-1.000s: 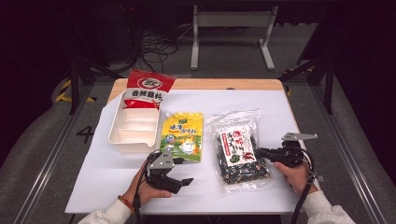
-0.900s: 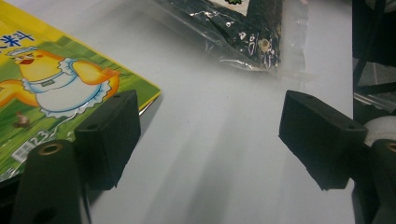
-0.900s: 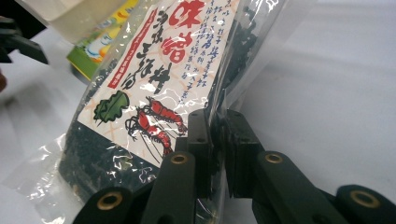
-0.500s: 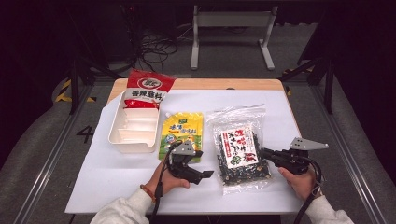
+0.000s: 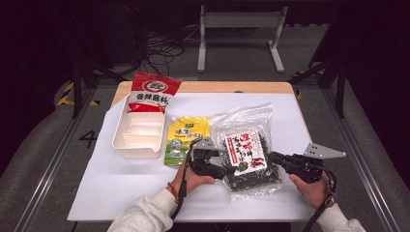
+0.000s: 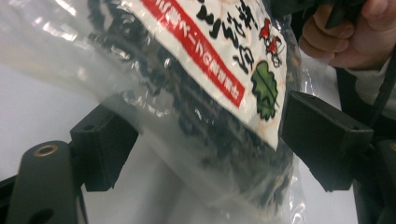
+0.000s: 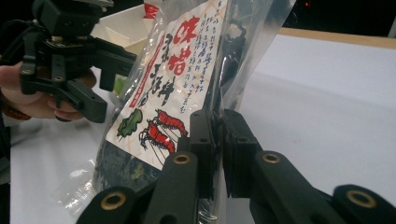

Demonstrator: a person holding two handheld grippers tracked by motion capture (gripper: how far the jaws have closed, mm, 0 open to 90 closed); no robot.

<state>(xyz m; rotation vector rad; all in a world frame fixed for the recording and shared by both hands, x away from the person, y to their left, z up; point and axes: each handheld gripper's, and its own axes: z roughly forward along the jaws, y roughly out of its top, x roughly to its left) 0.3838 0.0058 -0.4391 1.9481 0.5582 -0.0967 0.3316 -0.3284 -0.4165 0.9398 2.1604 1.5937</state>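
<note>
Seaweed bag [image 5: 246, 157], a clear pouch of dark dried bits with a white and red label, lies on the desk's [image 5: 121, 188] near right part, between the two hands. The right tongs [image 5: 273, 157] are clenched on its right edge: in the right gripper view the two black jaws stand pressed together on the plastic [image 7: 205, 70], and the bag rises from them with the label's red shrimp just to their left. The left tongs [image 5: 226, 170] reach in at the bag's near left corner. Their jaws have just been closing, yet in the left gripper view they stand released, one pad on each side of the bag [image 6: 210, 93], with a gap showing between the plastic and each pad. The left tongs [image 7: 100, 63] also appear in the right gripper view, held in a hand on the far side of the bag.

Just left of the bag lies a yellow-green spouted pouch [image 5: 186, 137], its near end beside the left tongs. Farther left stands a white compartment tray [image 5: 138, 134], and a red and white packet [image 5: 153, 92] leans at the tray's far end. A white sheet covers the desk under all of them, with bare wood along the far edge.
</note>
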